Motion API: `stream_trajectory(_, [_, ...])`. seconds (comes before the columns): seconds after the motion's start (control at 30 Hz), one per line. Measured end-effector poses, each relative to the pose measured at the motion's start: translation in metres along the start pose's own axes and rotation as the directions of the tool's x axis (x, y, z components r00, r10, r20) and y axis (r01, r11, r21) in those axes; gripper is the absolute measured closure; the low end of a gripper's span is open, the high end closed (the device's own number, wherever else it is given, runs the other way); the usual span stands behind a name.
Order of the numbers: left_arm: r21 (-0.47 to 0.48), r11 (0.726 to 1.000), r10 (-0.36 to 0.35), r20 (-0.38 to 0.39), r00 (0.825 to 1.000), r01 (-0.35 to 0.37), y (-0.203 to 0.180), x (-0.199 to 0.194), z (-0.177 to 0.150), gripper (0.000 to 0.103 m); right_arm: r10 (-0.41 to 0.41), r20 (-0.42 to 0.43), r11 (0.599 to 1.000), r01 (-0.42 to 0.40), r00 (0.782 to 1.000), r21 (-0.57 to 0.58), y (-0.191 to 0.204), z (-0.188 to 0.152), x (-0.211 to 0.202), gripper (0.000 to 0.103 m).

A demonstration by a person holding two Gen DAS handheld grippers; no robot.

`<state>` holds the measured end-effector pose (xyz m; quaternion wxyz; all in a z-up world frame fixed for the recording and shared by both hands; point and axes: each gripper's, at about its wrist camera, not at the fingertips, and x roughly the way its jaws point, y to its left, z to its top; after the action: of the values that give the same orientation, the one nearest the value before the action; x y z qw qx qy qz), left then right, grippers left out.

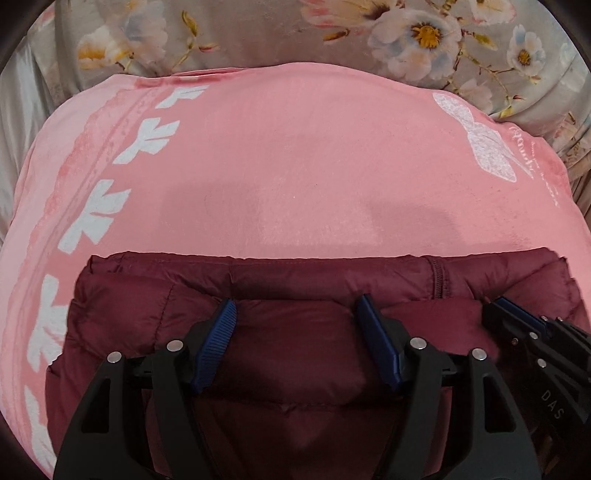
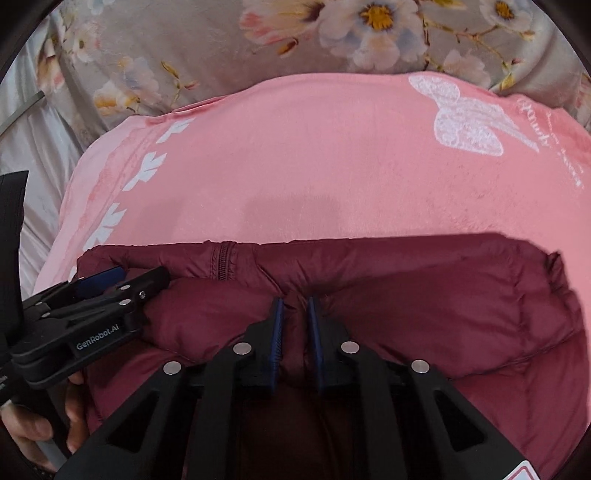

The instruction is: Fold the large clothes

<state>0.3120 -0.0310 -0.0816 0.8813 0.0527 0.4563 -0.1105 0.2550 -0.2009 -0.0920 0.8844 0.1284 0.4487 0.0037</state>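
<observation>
My left gripper [image 1: 297, 341] stands wide apart, its blue pads [image 1: 216, 343] resting over the maroon jacket [image 1: 280, 354] without pinching it. My right gripper [image 2: 295, 343] is nearly closed, and a ridge of the jacket [image 2: 424, 306] is squeezed between its pads [image 2: 277, 343]. The jacket lies folded in the lower half of both frames, zipper [image 2: 222, 264] near its far edge, on a pink blanket [image 1: 295, 166]. Floral bedding [image 1: 258, 33] fills the top. At lower left of the right view, my hand [image 2: 33, 432] grips the left tool's handle.
</observation>
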Motion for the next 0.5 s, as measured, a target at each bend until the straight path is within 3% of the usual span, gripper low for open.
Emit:
stream_trajectory(0.27, [0.007,0.999,0.038,0.064,0.997,-0.039,-0.003,0.012,-0.008,0.026,-0.031,0.034,0.999,0.032,0.999,-0.038,0.009,-0.008,0.011,0.091])
stream_trajectory(0.5, [0.018,0.998,0.055,0.066,0.996,-0.056,-0.005,0.018,-0.009,0.021,-0.011,0.044,1.0,0.011,0.999,-0.021,0.005,-0.009,0.016,0.092])
